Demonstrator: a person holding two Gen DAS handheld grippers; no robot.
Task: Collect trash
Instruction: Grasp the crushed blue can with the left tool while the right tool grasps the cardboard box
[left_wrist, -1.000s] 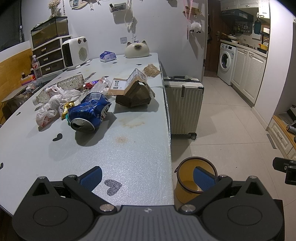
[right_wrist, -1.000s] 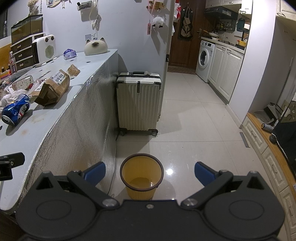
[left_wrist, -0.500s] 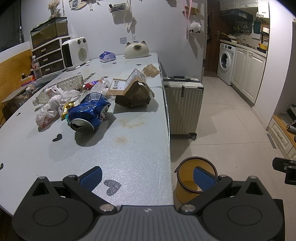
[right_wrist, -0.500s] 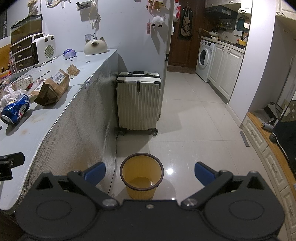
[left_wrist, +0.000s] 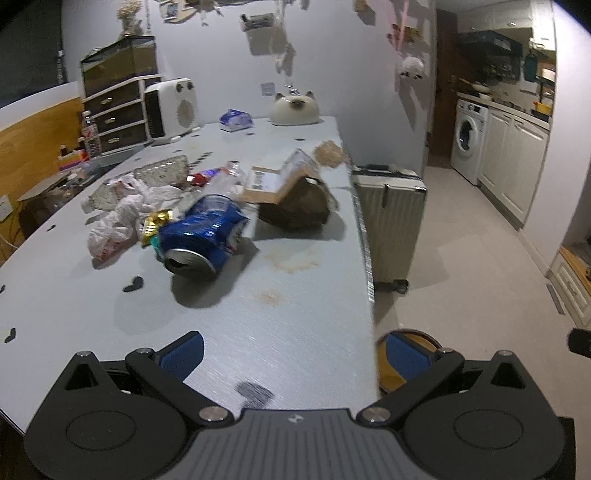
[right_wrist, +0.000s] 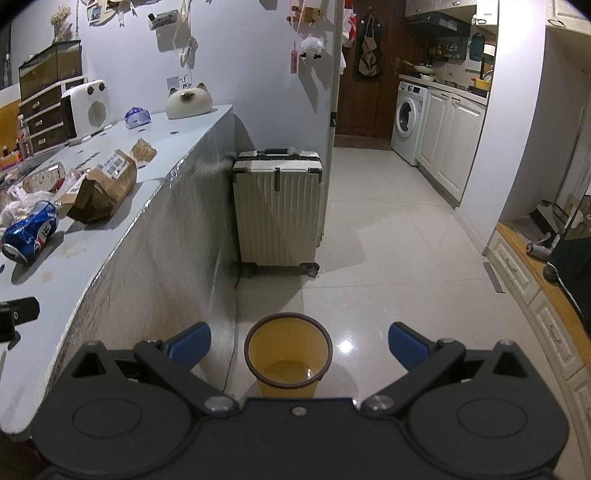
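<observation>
Table (left_wrist: 280, 332) carries the trash mid-surface, toward its left edge; yellow bin (right_wrist: 289, 350) sits on the floor below the table's right edge, looks empty; nothing collected yet, step looks like the first reach; left gripper (left_wrist: 293, 354) spread wide, empty, over the near edge; right gripper (right_wrist: 299, 341) spread, empty, above the bin; next: advance left to the crushed blue can (left_wrist: 203, 236), nearest piece, straddle its body, clamp.

Pale lilac walls (right_wrist: 258, 55), glossy white floor tiles (right_wrist: 388, 229), a cream suitcase (right_wrist: 279, 210) beside the long grey surface (left_wrist: 295, 314), a washing machine (right_wrist: 408, 122) beyond.
</observation>
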